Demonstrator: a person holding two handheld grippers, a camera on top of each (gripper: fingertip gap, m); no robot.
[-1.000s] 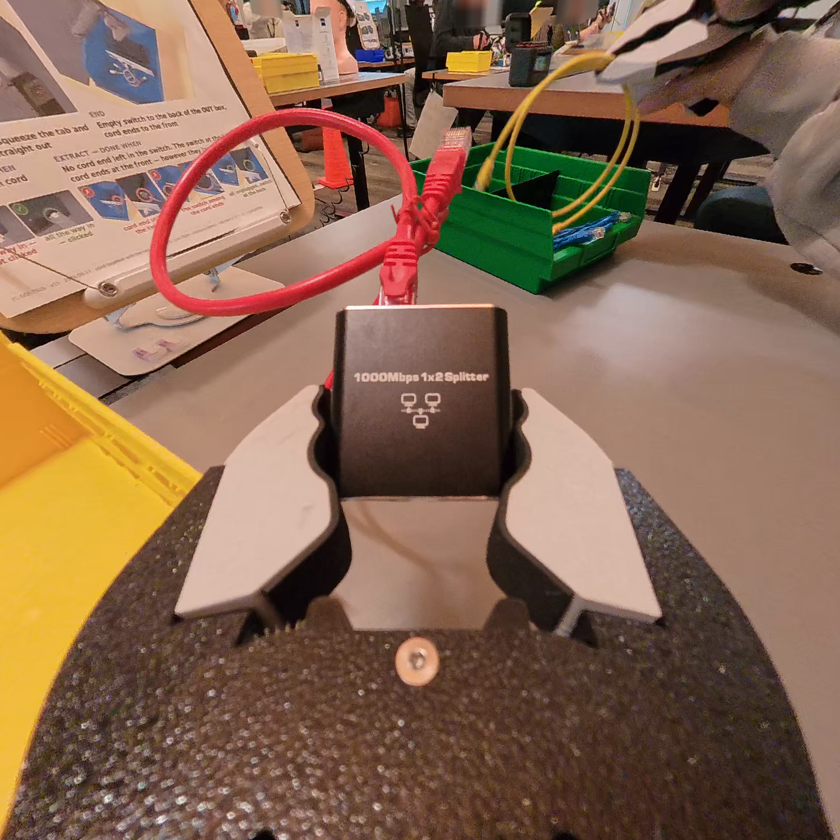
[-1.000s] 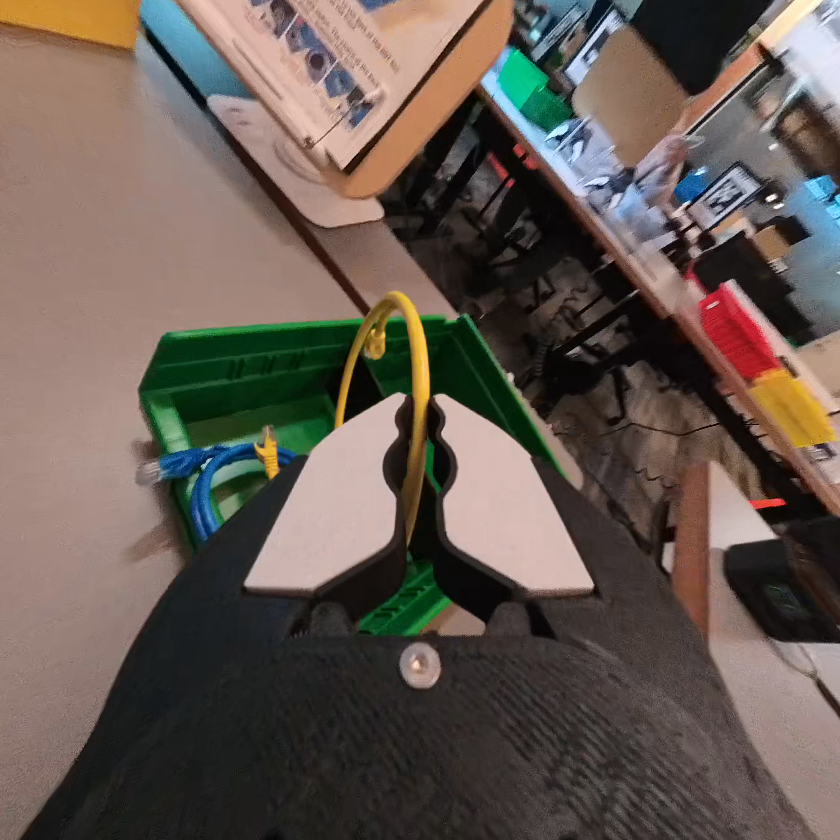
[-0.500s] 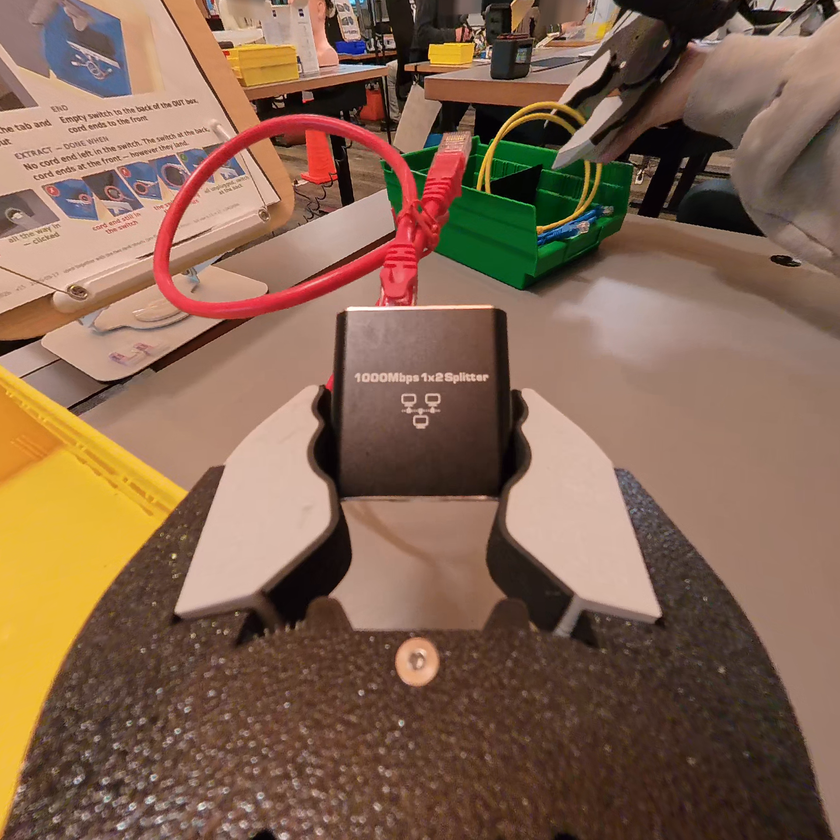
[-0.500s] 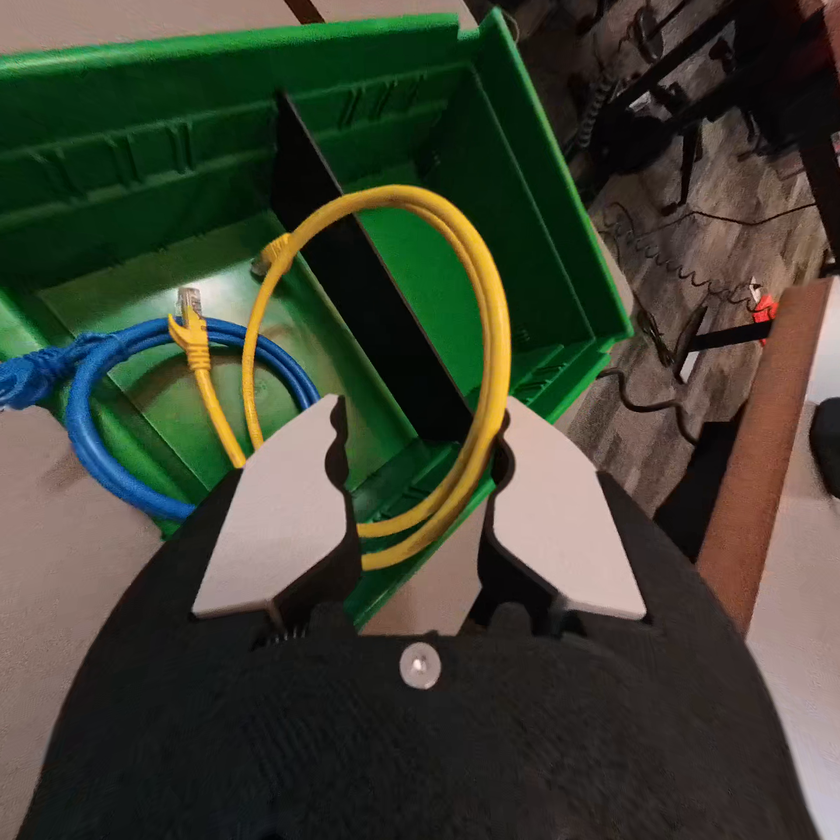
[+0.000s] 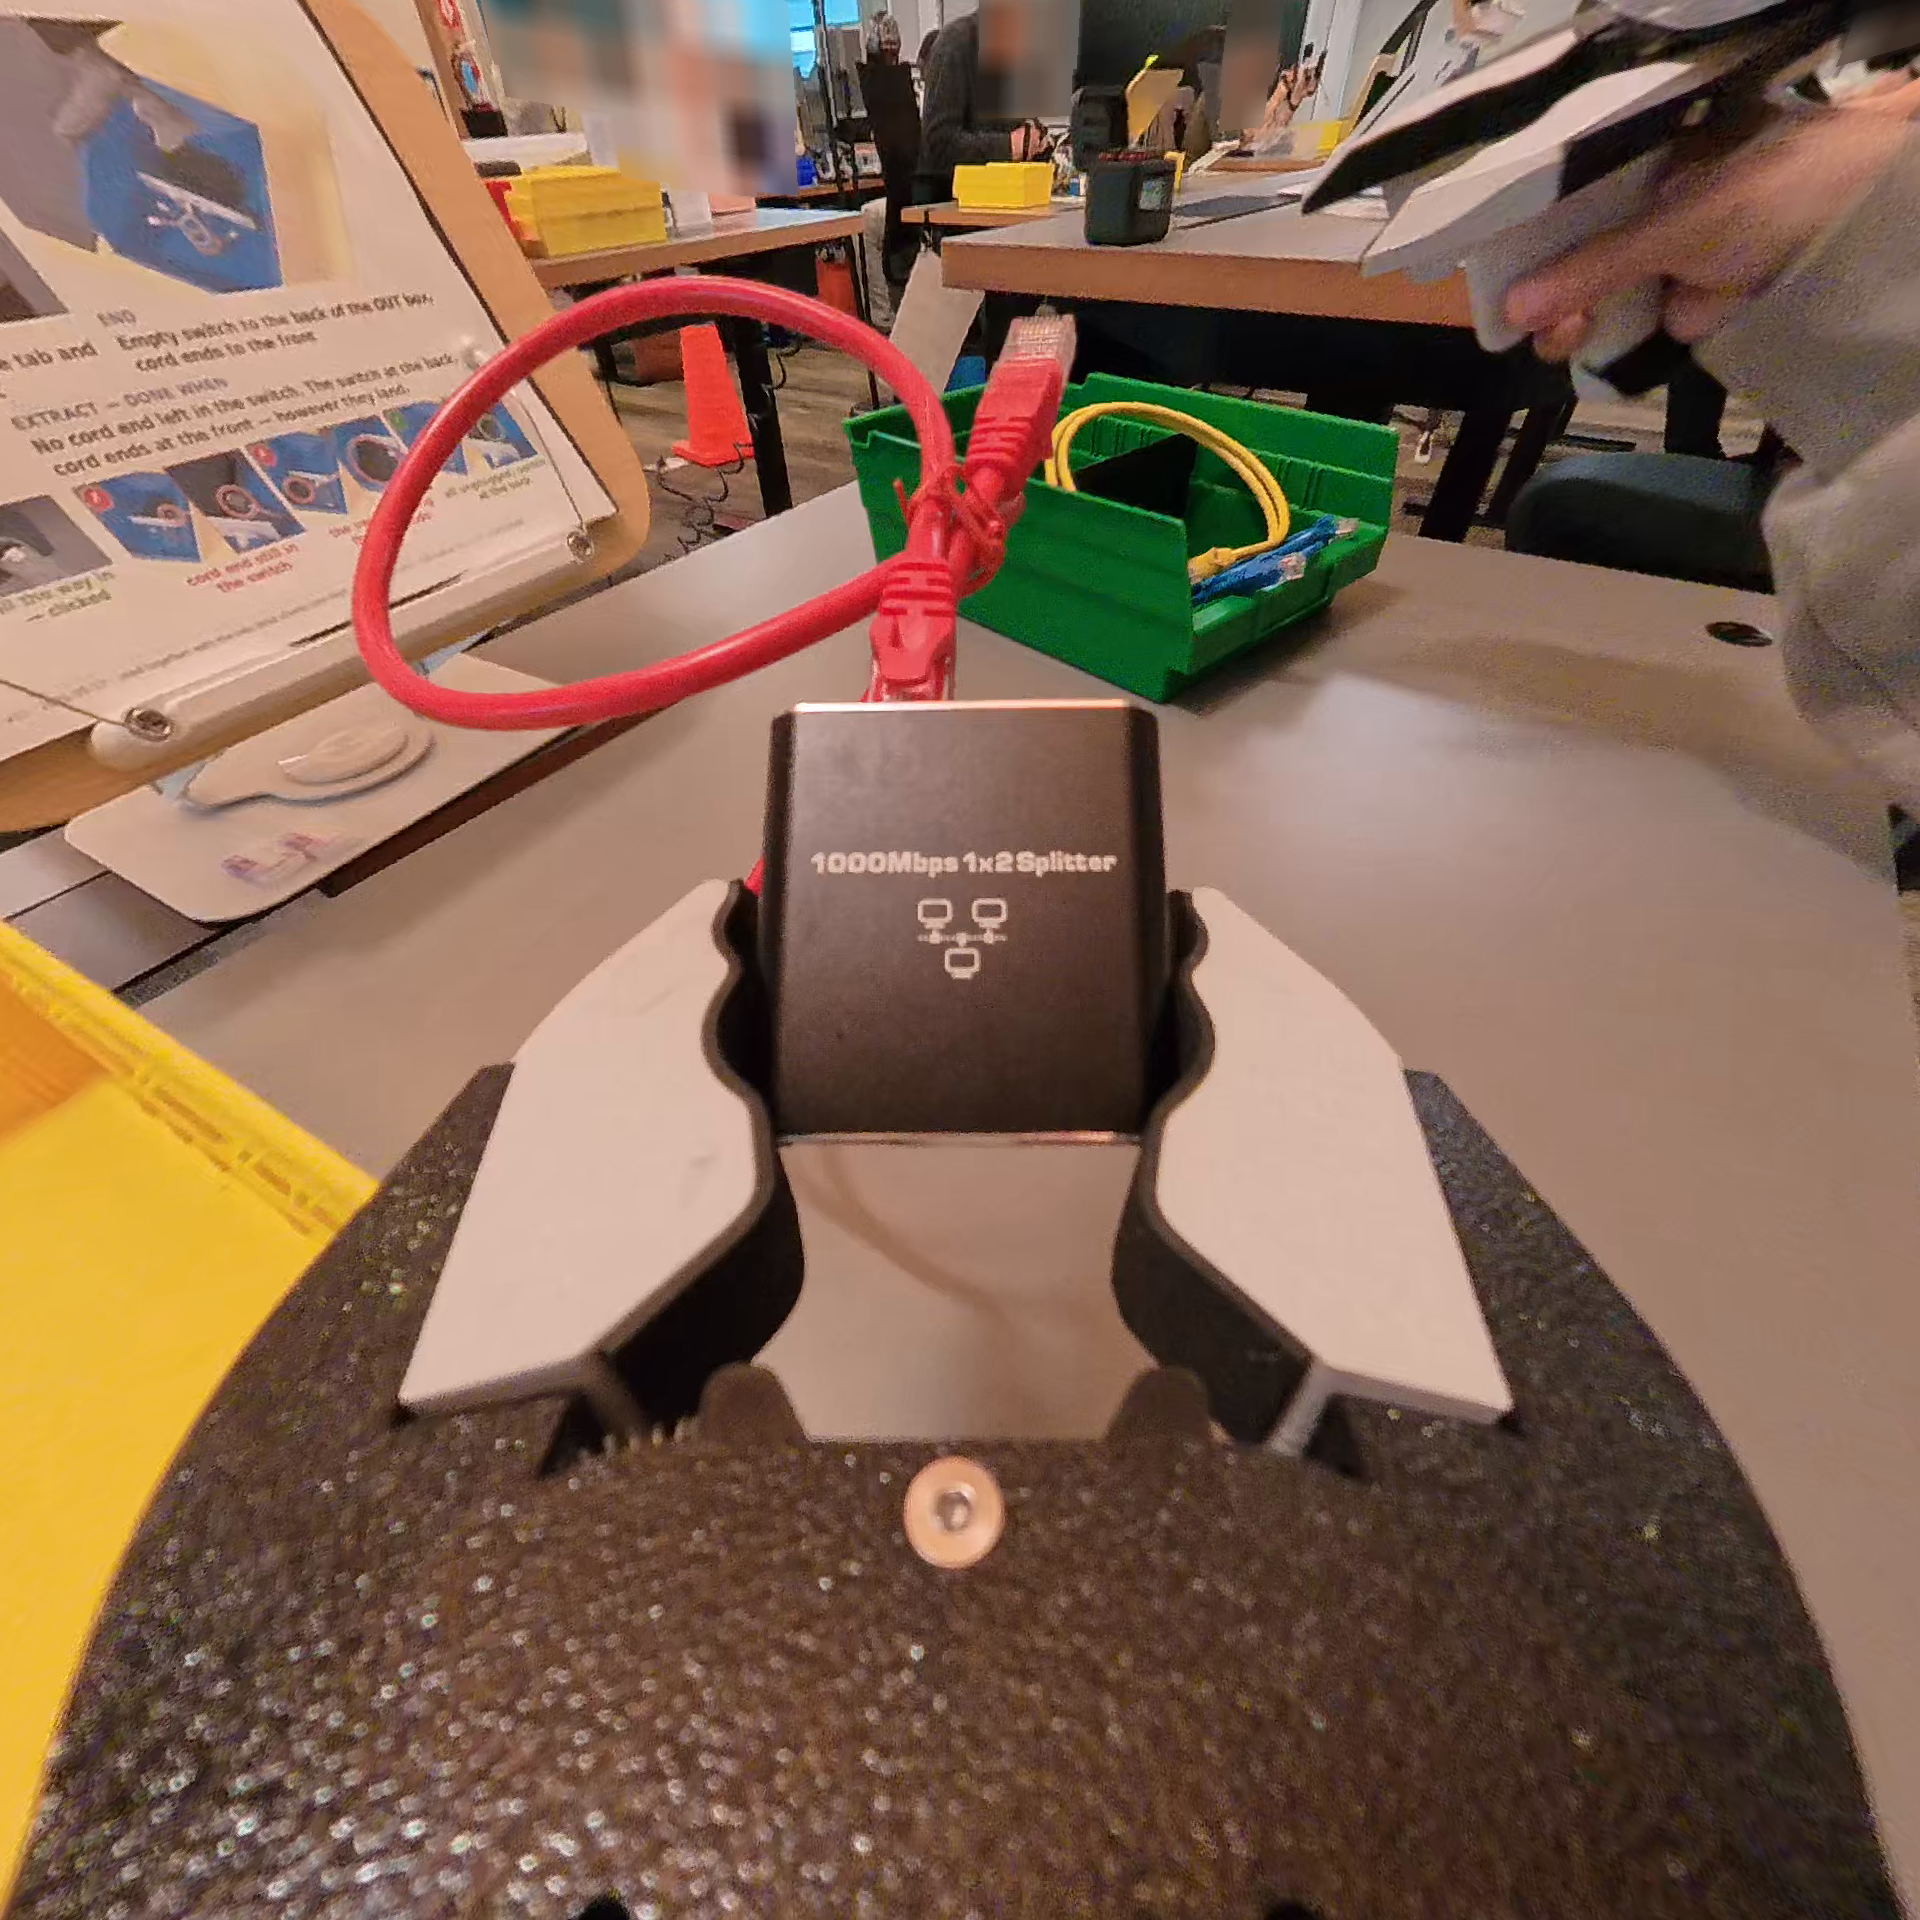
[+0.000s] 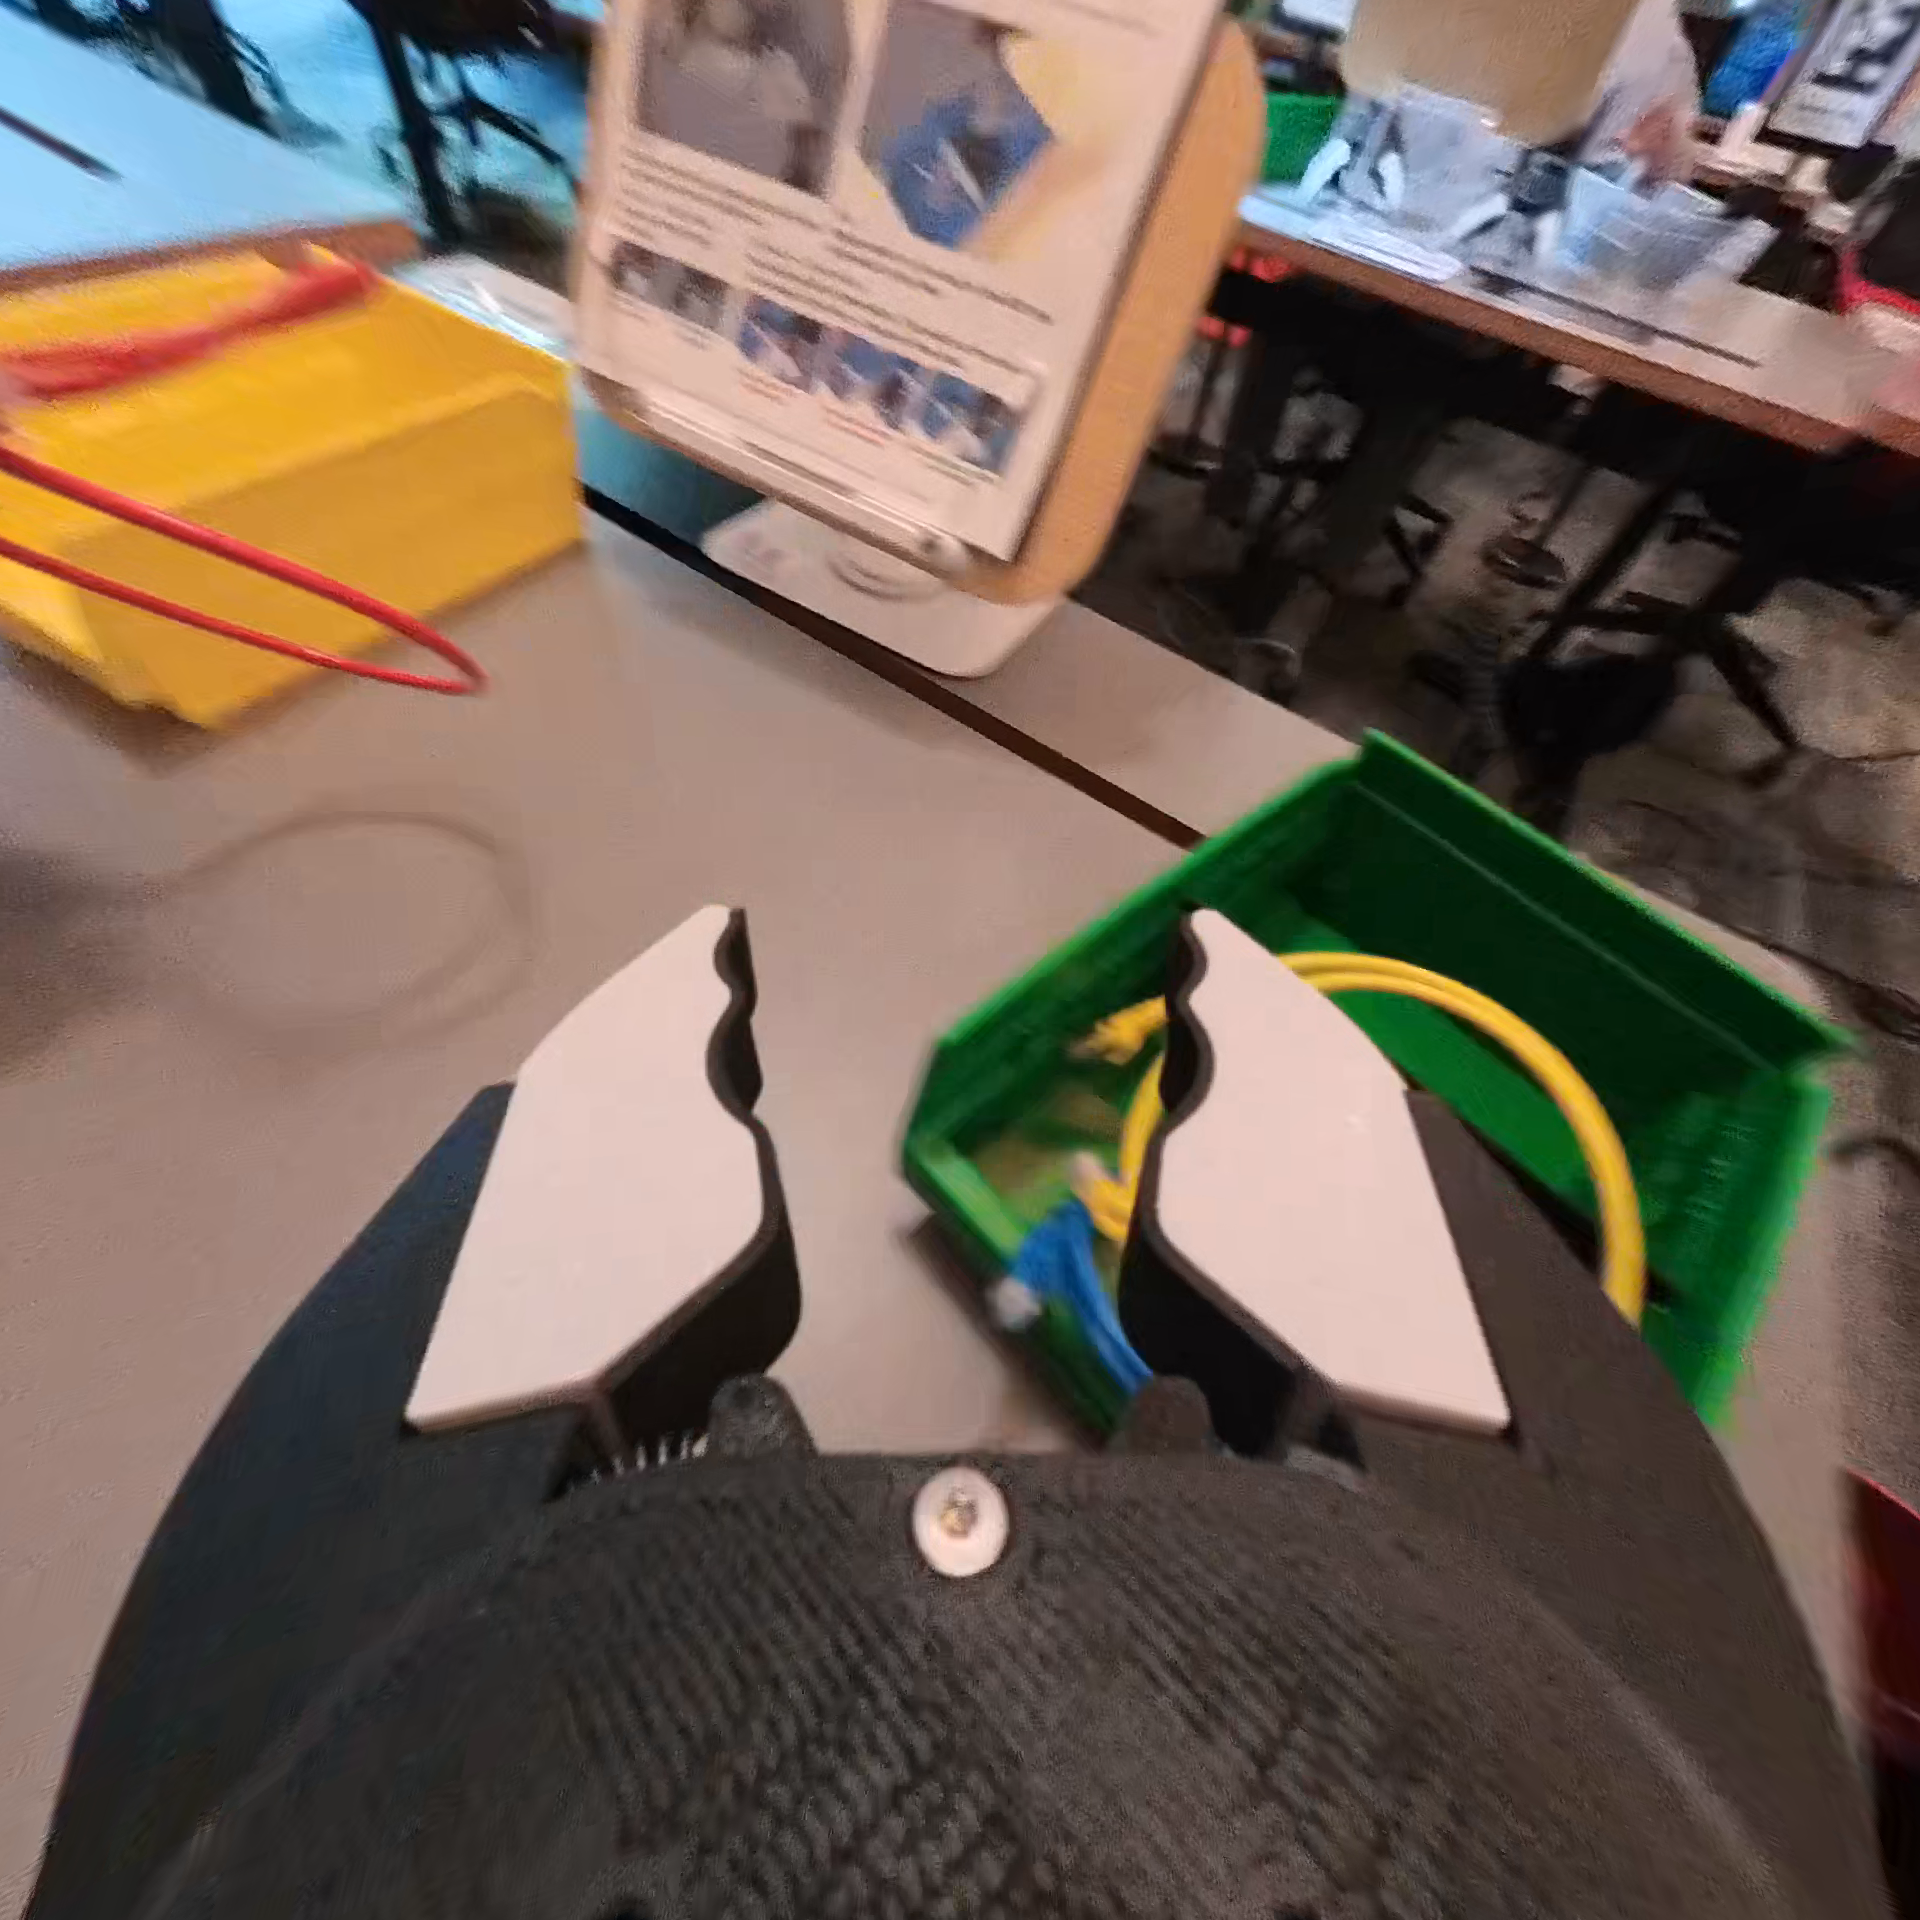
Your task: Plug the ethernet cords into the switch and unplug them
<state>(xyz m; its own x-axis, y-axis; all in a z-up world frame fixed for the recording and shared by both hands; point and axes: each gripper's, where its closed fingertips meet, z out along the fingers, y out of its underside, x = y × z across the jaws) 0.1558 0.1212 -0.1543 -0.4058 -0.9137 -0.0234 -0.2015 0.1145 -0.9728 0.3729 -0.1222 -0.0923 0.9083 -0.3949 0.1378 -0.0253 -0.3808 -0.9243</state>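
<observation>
Two fingers of your left gripper [image 5: 961, 1023] pinch the black switch [image 5: 958, 925], red cord [image 5: 623, 540] plugged in ahead; your right gripper [image 6: 961, 1023] fingers are spread, empty, yellow cord [image 6: 1507, 1049] beyond.

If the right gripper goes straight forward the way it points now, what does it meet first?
Probably the grey table: the open, empty right gripper tilts down toward bare tabletop. The green bin lies just right of that line. Depth is uncertain.

Shared workshop or lab, rows of worktables [image 5: 1195, 260], parts bins [image 5: 587, 208], instruction board [image 6: 831, 260]
</observation>
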